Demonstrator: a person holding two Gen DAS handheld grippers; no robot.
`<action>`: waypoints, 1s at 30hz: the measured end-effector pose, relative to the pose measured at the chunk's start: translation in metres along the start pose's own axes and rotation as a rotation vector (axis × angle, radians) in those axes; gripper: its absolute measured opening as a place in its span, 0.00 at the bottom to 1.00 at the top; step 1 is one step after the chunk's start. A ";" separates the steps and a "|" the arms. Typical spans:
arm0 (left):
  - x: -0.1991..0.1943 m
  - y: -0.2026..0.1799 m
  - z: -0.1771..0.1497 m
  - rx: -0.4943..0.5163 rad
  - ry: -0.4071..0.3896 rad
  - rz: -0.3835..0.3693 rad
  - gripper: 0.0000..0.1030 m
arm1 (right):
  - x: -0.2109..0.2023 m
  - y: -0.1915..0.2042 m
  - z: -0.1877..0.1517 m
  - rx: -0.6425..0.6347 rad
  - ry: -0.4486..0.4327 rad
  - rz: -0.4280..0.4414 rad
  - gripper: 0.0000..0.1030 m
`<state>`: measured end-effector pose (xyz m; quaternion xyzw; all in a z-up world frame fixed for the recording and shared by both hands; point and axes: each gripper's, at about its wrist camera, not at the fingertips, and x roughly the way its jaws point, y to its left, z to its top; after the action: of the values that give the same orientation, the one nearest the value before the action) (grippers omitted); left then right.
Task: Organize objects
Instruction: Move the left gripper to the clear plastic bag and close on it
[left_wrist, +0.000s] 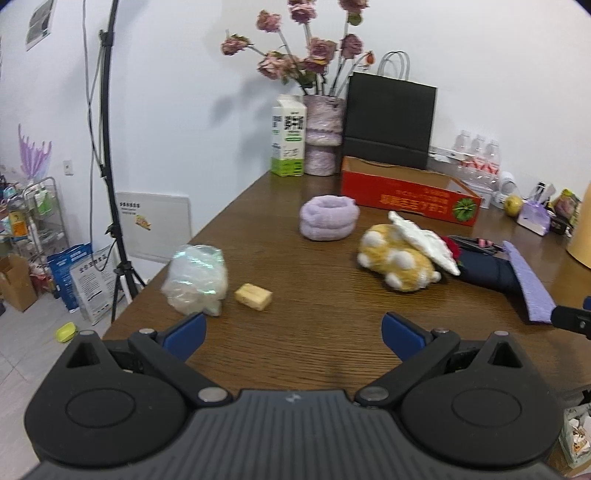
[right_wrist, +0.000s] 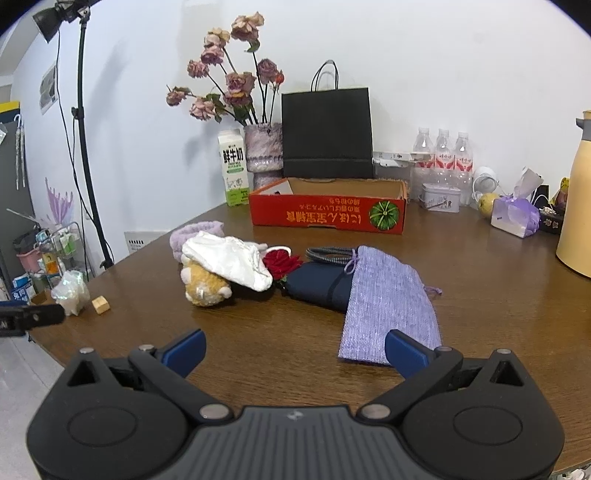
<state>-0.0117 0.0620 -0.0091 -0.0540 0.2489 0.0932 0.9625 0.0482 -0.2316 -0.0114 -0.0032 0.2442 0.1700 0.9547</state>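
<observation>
Two views over a brown wood-grain counter (right_wrist: 480, 266).

Left gripper (left_wrist: 293, 332): blue-padded fingers (left_wrist: 186, 334) spread wide, released, holding nothing, low over bare wood. Just beyond its left finger, a crumpled clear plastic bag (left_wrist: 195, 278), blurred, contents hard to make out. Beside that, a small tan block (left_wrist: 254, 296) with soft edges. Farther on, a fluffy lilac band (left_wrist: 328, 218), coiled in a ring. To the right, a yellow plush toy (left_wrist: 397, 262) with white spots, partly covered by a white quilted cloth (left_wrist: 424, 242).

Right gripper (right_wrist: 294, 356): also splayed apart, empty. Its right finger overlaps the near end of a flat ribbed lilac pouch (right_wrist: 391, 299) with a drawstring. Pouch lying across a folded navy cloth (right_wrist: 319, 286), mostly hidden beneath. A red fabric rose (right_wrist: 282, 263) tucked between the navy cloth and the white cloth. A dark braided cord (right_wrist: 328, 254) poking out behind, ends hidden.

At the back, a shallow red cardboard box (right_wrist: 328, 216), open on top, inside largely out of sight. Behind it, a black paper bag (right_wrist: 327, 133), a milk carton (right_wrist: 232, 171), and dried pink roses (right_wrist: 229, 85) in a mottled vase (right_wrist: 263, 149). At the far right edge, a cream jug (right_wrist: 576, 206), cut off.
</observation>
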 end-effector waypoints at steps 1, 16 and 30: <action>0.001 0.004 0.000 -0.003 0.001 0.007 1.00 | 0.003 0.001 0.000 -0.001 0.006 -0.002 1.00; 0.048 0.070 0.015 -0.065 0.006 0.114 1.00 | 0.051 0.011 0.002 -0.015 0.084 -0.033 1.00; 0.101 0.098 0.025 -0.163 0.053 0.050 0.44 | 0.091 0.057 0.008 -0.110 0.144 0.077 1.00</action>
<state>0.0664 0.1769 -0.0420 -0.1284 0.2670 0.1357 0.9454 0.1086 -0.1475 -0.0423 -0.0585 0.3024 0.2191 0.9258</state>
